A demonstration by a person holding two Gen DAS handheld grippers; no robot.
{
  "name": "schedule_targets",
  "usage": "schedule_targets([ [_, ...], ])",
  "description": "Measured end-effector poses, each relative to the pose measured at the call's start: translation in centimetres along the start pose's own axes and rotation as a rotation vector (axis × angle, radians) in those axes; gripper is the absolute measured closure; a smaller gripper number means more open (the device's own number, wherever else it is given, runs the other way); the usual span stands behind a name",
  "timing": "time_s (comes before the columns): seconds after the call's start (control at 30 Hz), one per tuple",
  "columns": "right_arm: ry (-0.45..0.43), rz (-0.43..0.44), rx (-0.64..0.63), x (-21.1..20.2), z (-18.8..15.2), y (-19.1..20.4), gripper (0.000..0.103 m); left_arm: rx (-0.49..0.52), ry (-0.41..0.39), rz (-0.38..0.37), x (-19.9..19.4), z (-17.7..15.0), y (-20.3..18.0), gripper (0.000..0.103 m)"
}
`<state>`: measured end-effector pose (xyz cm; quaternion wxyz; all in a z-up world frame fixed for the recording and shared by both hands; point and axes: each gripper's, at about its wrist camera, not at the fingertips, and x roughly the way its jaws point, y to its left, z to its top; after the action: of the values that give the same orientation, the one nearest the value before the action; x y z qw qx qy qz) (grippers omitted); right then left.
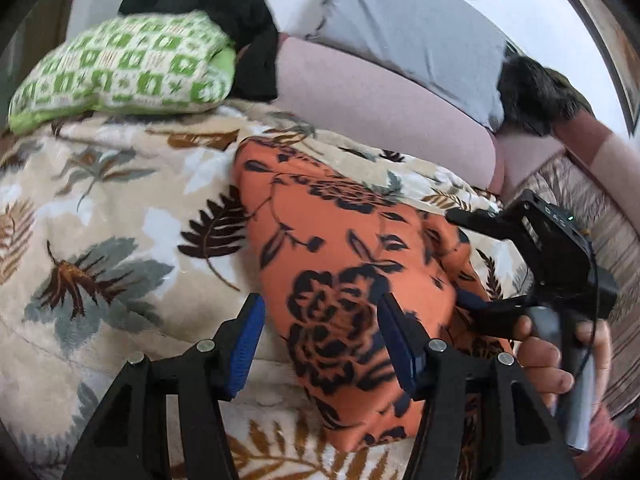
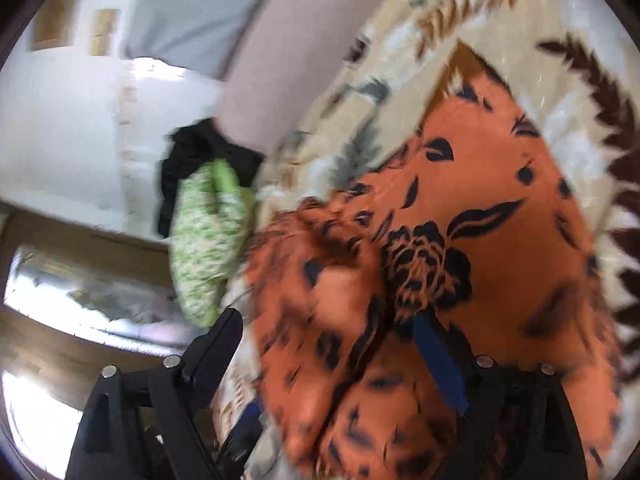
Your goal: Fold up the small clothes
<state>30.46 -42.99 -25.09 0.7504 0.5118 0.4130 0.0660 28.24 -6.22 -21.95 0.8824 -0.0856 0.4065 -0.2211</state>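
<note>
garment: orange floral cloth (image 1: 352,264) lies on the leaf-print blanket (image 1: 120,216), partly folded
axis: long, runs near-right to far-left
left gripper (image 1: 320,344): jaws spread, empty, near end of cloth between them
right gripper (image 2: 332,364): jaws spread, bunched fold between them, grip unclear
nearer: both at the near end, right one deeper in

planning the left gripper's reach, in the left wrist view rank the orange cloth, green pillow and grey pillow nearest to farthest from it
1. Orange cloth: right between the fingers of the left gripper, on the leaf blanket.
2. Green pillow: far back on the left.
3. Grey pillow: back right, against the wall; seems a little farther than the green one.
</note>
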Motion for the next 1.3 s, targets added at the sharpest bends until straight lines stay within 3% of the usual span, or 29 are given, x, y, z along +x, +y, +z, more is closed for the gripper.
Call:
schedule_targets([
  [0.07, 0.005, 0.047, 0.026, 2.2, 0.4, 0.5, 0.030, -0.038, 0.019, 0.011, 0.5, 0.3, 1.0, 0.044],
  [0.1, 0.000, 0.041, 0.009, 2.6, 0.5, 0.9, 0.058, -0.052, 0.020, 0.004, 0.5, 0.3, 1.4, 0.044],
  [0.13, -0.012, 0.000, -0.021, 3.1, 0.6, 1.7, 0.074, -0.063, 0.022, -0.003, 0.5, 0.4, 1.6, 0.044],
  [0.23, -0.059, -0.094, -0.121, 3.0, 0.1, 4.8, 0.081, -0.100, 0.030, -0.018, 0.4, 0.4, 2.4, 0.044],
  [0.37, -0.212, -0.094, -0.263, -3.1, -2.0, 8.8, 0.083, -0.129, 0.034, -0.032, 0.0, 0.1, 2.6, 0.044],
  [0.5, -0.308, -0.134, -0.308, -9.3, -4.4, 8.9, 0.083, -0.062, 0.042, -0.043, -0.1, -0.6, 0.6, 0.044],
  [0.57, -0.307, -0.255, -0.271, -10.2, -5.0, 6.2, 0.083, 0.015, 0.025, -0.026, -0.2, -0.9, -1.0, 0.044],
  [0.63, -0.302, -0.308, -0.216, -10.6, -5.5, 3.4, 0.083, 0.080, 0.015, -0.006, -0.3, -1.3, -2.3, 0.044],
  [0.77, -0.213, -0.333, -0.047, -9.5, -7.5, -3.2, 0.083, 0.141, 0.056, 0.021, 0.7, -1.9, -3.2, 0.044],
  [0.83, -0.192, -0.333, -0.015, -9.0, -7.7, -3.9, 0.080, 0.155, 0.066, 0.042, 1.1, -2.1, -3.3, 0.043],
  [0.97, -0.195, -0.339, -0.007, -11.2, -6.3, -2.3, 0.072, 0.186, 0.083, 0.076, 1.4, -2.3, -3.5, 0.036],
  [1.0, -0.219, -0.354, -0.022, -12.0, -5.8, -1.6, 0.063, 0.184, 0.089, 0.078, 1.5, -2.3, -3.5, 0.036],
  [1.03, -0.257, -0.381, -0.044, -12.9, -5.5, -0.7, 0.047, 0.181, 0.098, 0.074, 1.6, -2.3, -3.5, 0.036],
  [1.1, -0.369, -0.419, -0.094, -14.7, -4.9, 1.6, 0.031, 0.178, 0.106, 0.077, 1.7, -2.4, -3.5, 0.036],
  [1.13, -0.440, -0.420, -0.122, -15.6, -4.7, 2.8, 0.028, 0.178, 0.108, 0.079, 1.7, -2.4, -3.5, 0.036],
  [1.2, -0.482, -0.399, -0.171, -15.6, -3.9, 4.6, 0.028, 0.177, 0.117, 0.080, 1.9, -2.4, -3.6, 0.036],
  [1.27, -0.407, -0.425, -0.225, -13.3, -2.6, 6.3, 0.030, 0.179, 0.121, 0.076, 2.0, -2.3, -3.6, 0.036],
  [1.3, -0.366, -0.442, -0.252, -11.6, -2.0, 7.0, 0.037, 0.179, 0.124, 0.074, 2.1, -2.3, -3.5, 0.035],
])
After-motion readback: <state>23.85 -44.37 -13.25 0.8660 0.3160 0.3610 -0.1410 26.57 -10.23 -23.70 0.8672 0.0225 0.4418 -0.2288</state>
